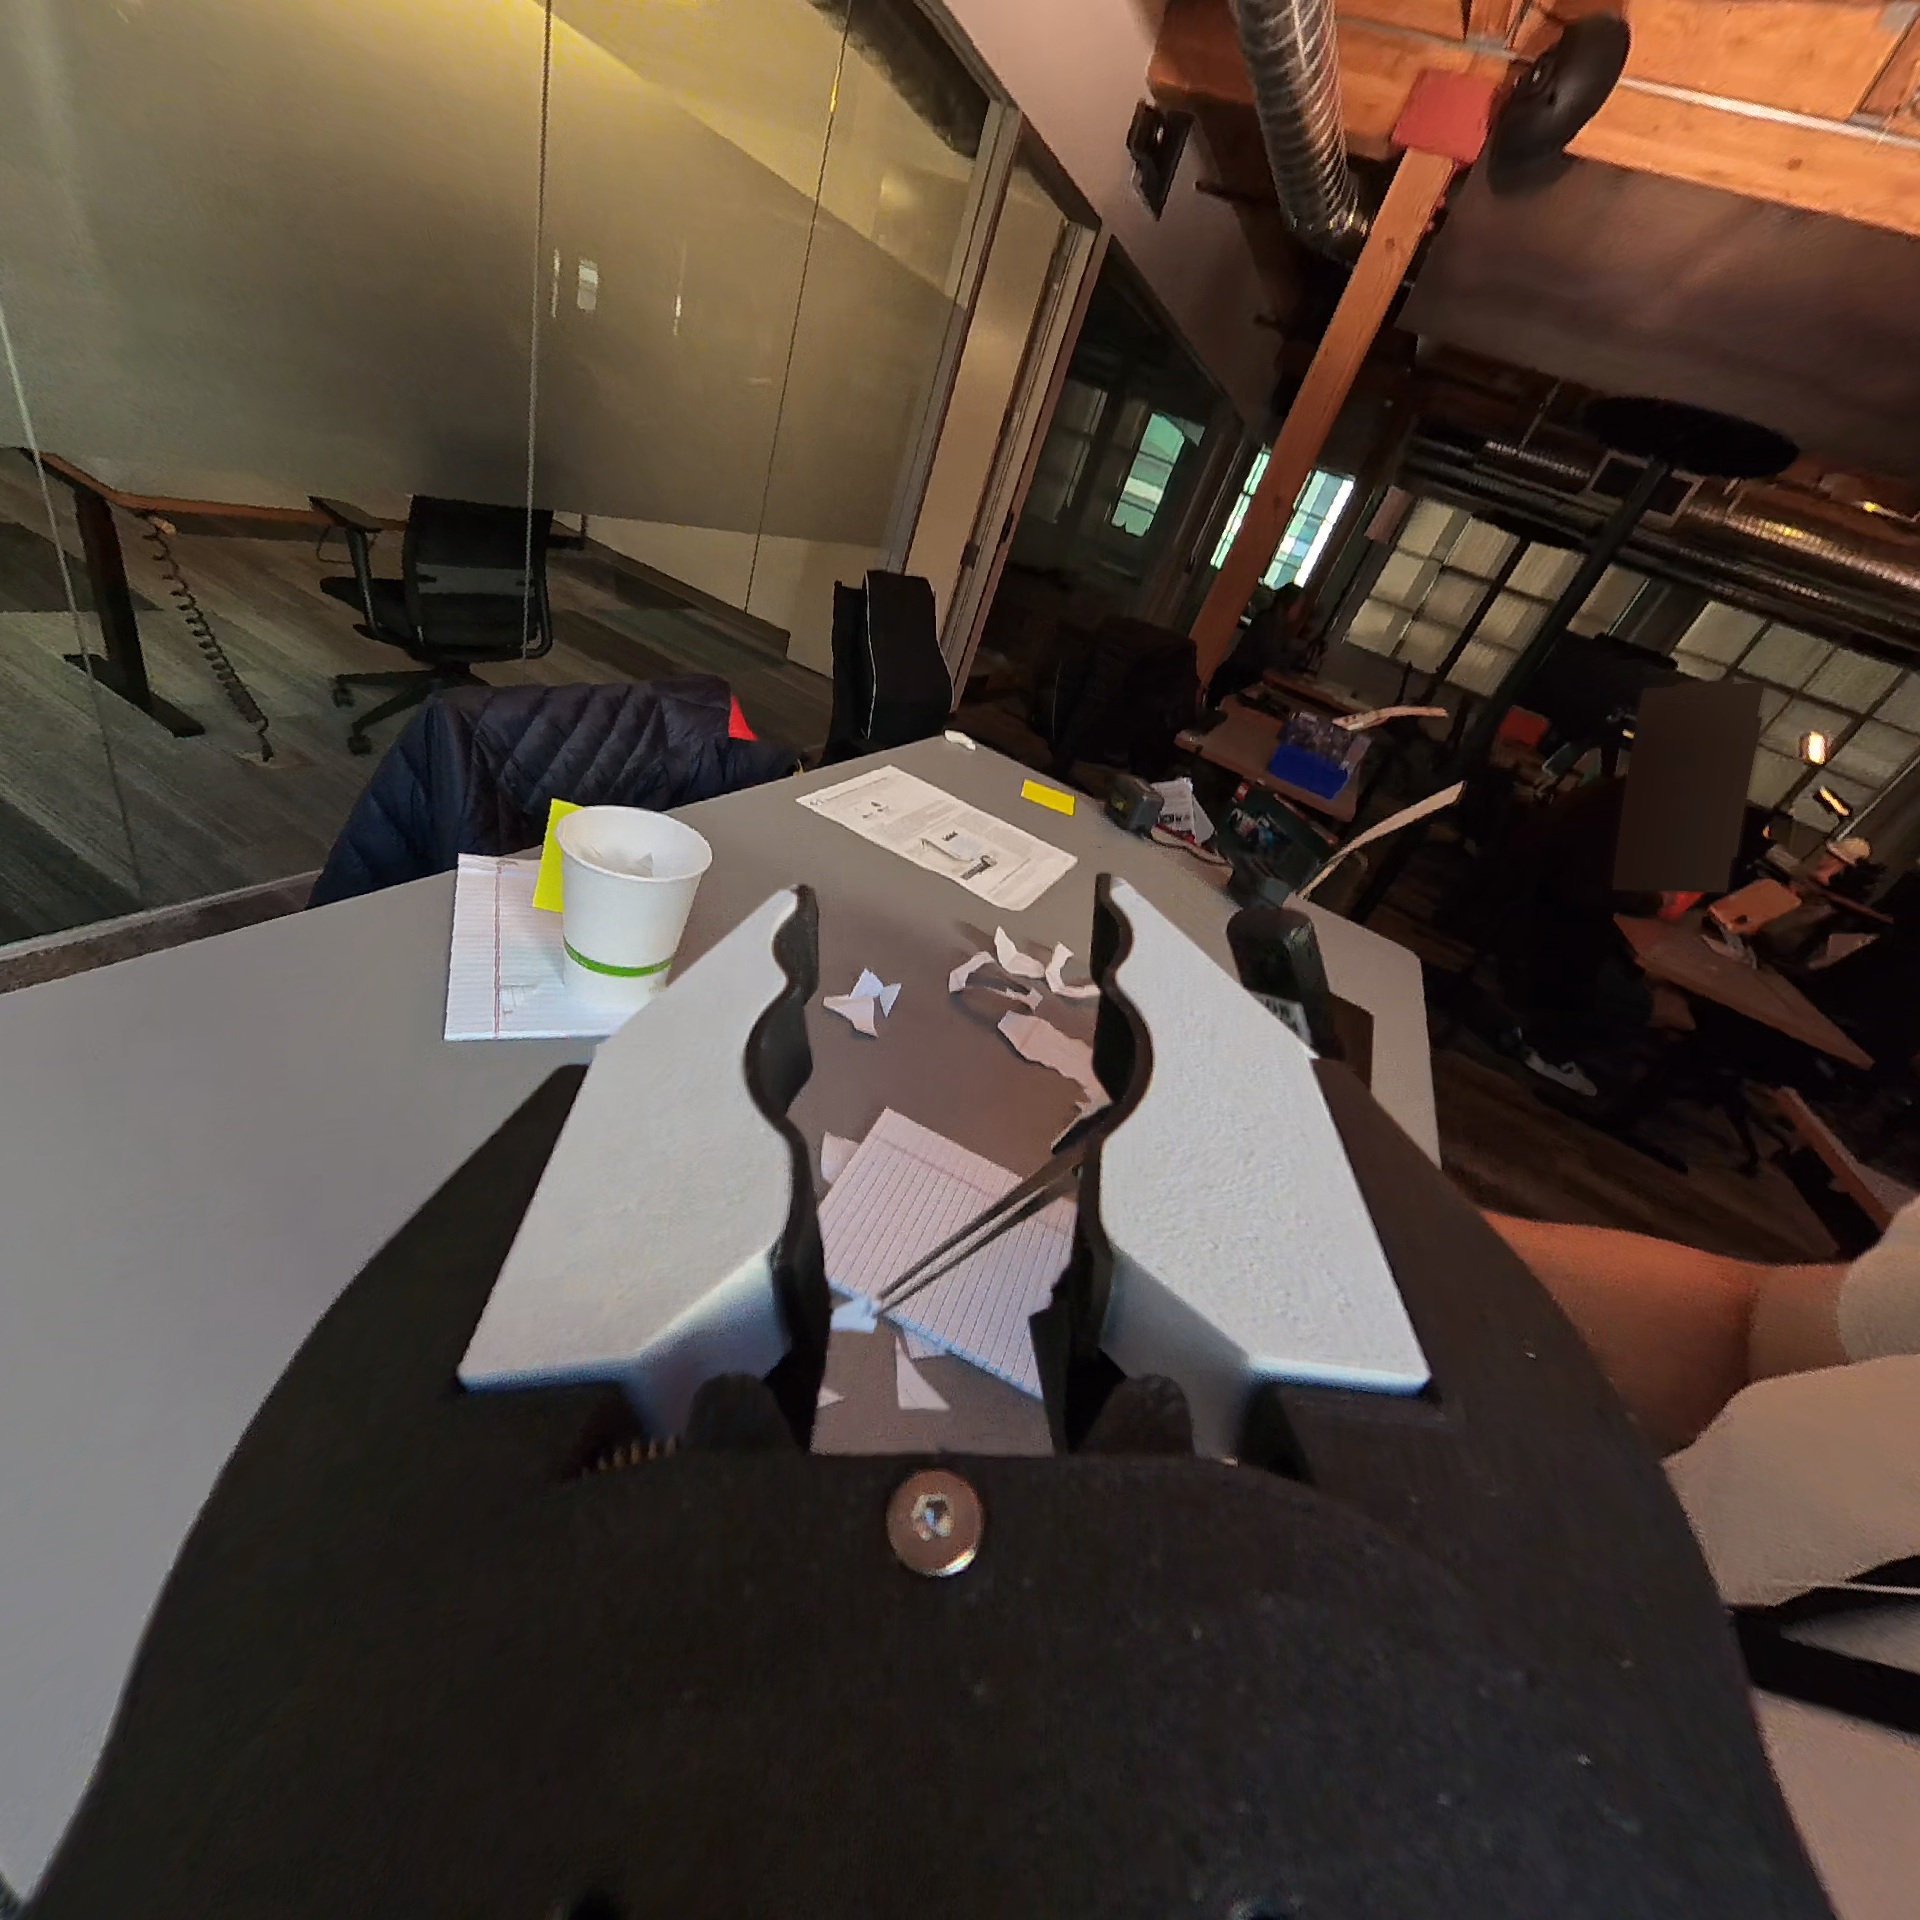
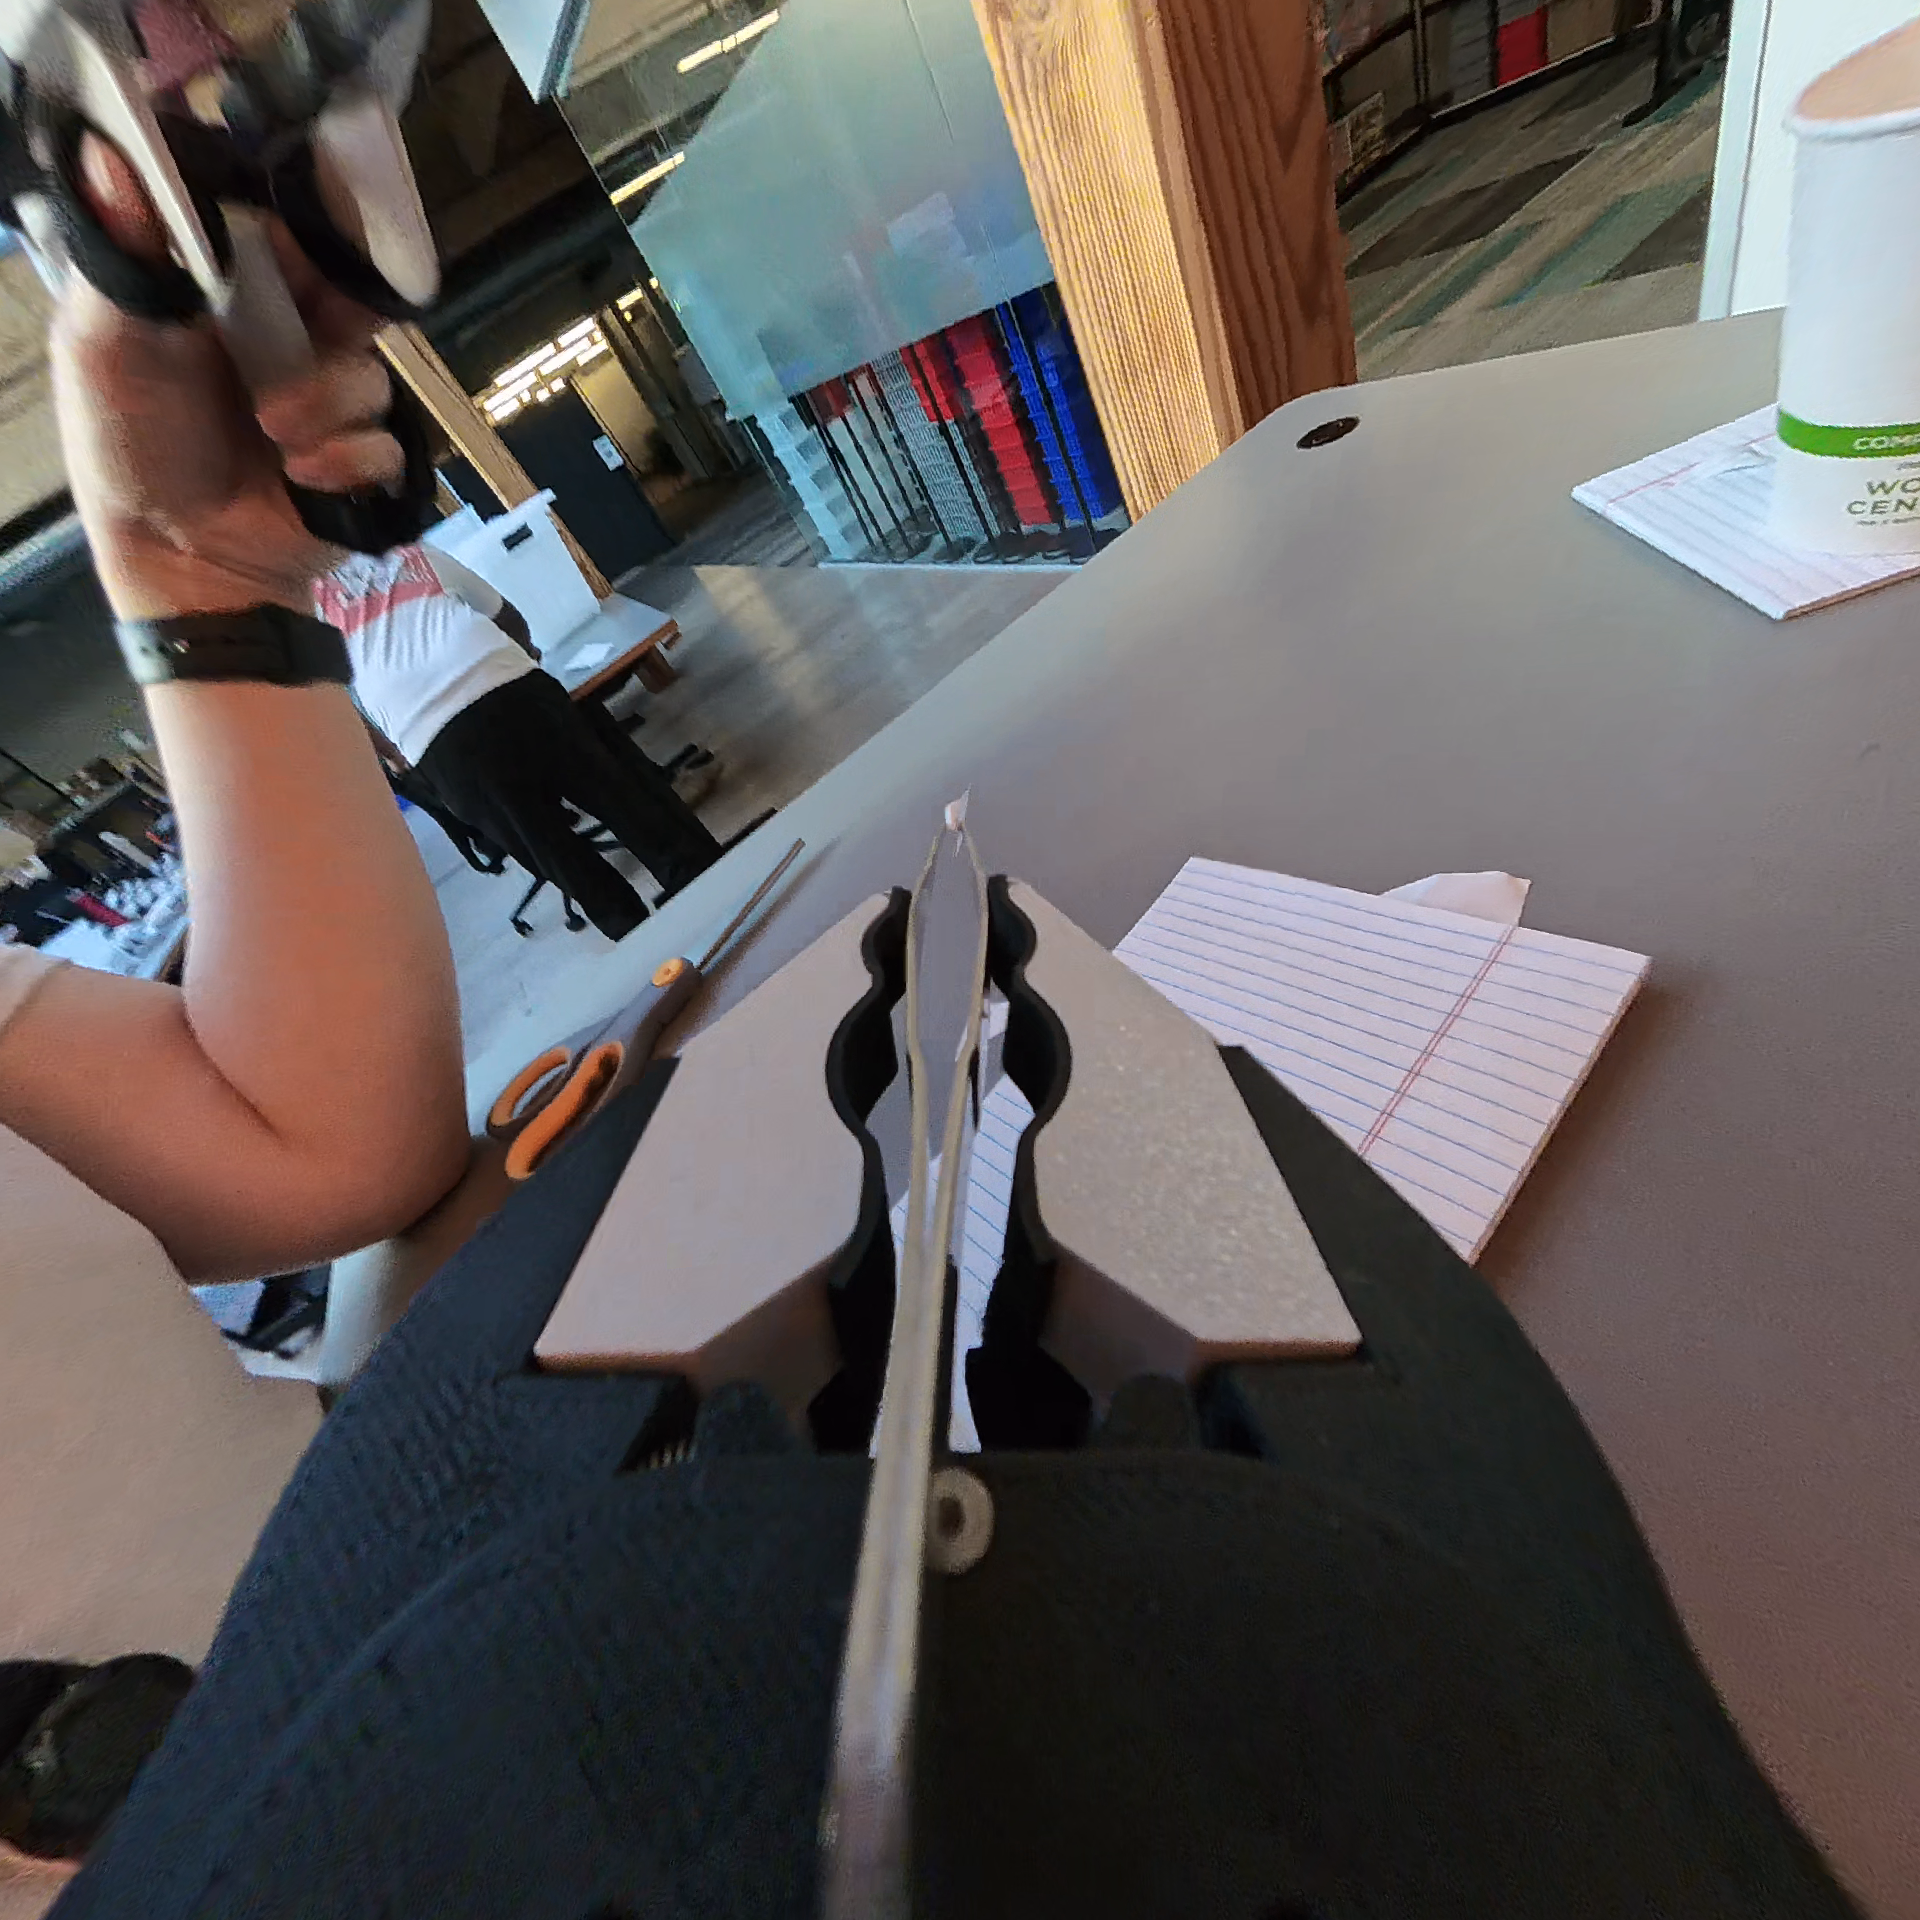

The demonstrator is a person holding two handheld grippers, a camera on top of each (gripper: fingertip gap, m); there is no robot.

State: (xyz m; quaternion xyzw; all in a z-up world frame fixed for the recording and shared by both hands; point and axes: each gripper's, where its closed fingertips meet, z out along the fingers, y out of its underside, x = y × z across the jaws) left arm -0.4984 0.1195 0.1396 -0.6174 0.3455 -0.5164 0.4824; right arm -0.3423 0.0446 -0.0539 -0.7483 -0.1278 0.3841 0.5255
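My right gripper (image 2: 948,894) is shut on metal tweezers (image 2: 914,1299). The tweezer tips pinch a tiny white paper scrap (image 2: 954,812) just above the grey table (image 2: 1455,675), beside a small lined pad (image 2: 1382,1039). My left gripper (image 1: 951,894) is open and empty, held above the table. Between its fingers I see the tweezers (image 1: 977,1236) with the scrap (image 1: 854,1315), the lined pad (image 1: 935,1226) and several torn paper scraps (image 1: 1023,966). The left gripper (image 2: 260,156) shows blurred in a raised hand in the right wrist view.
A white paper cup (image 1: 629,904) with a green band stands on another lined pad (image 1: 499,966) at the left; it also shows in the right wrist view (image 2: 1860,312). Orange-handled scissors (image 2: 582,1070) lie near the table edge. A printed sheet (image 1: 935,836) and a yellow note (image 1: 1047,796) lie farther off. The tips of one gripper are about 25 cm away from the tips of the other.
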